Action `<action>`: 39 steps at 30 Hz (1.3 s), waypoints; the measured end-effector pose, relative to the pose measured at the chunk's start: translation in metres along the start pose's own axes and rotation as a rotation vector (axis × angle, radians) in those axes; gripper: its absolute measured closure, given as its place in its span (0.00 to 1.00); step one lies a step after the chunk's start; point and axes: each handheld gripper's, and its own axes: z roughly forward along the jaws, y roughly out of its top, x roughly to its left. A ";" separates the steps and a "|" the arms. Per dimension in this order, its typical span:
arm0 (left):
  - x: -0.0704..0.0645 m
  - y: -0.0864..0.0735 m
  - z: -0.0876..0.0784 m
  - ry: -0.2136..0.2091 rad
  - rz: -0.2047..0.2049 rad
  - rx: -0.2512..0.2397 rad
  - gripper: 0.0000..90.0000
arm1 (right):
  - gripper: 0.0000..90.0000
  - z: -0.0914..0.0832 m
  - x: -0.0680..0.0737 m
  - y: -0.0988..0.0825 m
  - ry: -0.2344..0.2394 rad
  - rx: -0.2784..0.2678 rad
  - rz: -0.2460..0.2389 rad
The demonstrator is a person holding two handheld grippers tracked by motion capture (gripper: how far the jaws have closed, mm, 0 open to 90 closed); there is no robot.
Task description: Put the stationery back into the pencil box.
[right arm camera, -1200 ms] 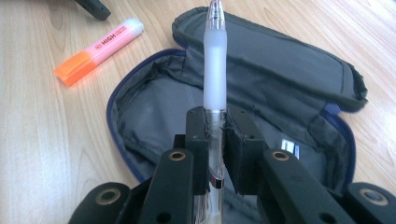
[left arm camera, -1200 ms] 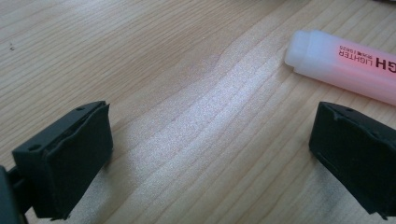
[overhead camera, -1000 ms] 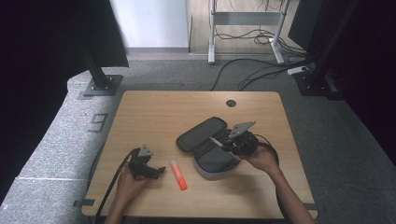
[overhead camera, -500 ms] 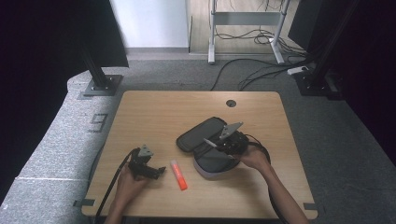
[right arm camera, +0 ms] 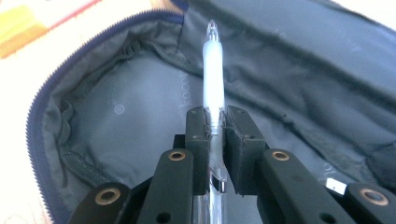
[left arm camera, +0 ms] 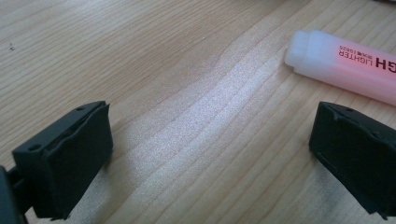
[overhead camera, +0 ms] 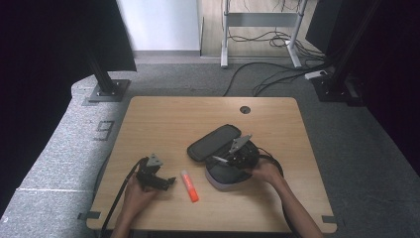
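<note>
Light wooden table (overhead camera: 163,119), open dark pencil case (overhead camera: 218,148) lying on it, orange highlighter (overhead camera: 189,186) alongside

The counter (left arm camera: 187,93) is pale wood with a fine grain and a soft sheen. The highlighter (left arm camera: 345,60) looks like frosted, matt plastic. The pencil case (right arm camera: 140,116) is grey woven cloth with a toothed zip; the pen (right arm camera: 213,79) is translucent, smooth plastic.
</note>
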 end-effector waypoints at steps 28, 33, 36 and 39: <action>0.000 0.000 0.000 0.000 0.000 0.000 0.00 | 0.20 -0.014 0.001 0.001 -0.066 -0.039 0.118; 0.000 0.000 0.000 0.000 0.001 0.001 0.00 | 0.14 -0.023 0.005 0.001 -0.103 -0.050 0.133; 0.000 0.000 0.000 0.000 0.001 0.001 0.00 | 0.12 -0.029 0.006 -0.001 -0.102 -0.064 0.144; 0.000 0.000 0.000 0.000 0.001 0.001 0.00 | 0.06 -0.036 0.009 -0.003 -0.121 -0.065 0.147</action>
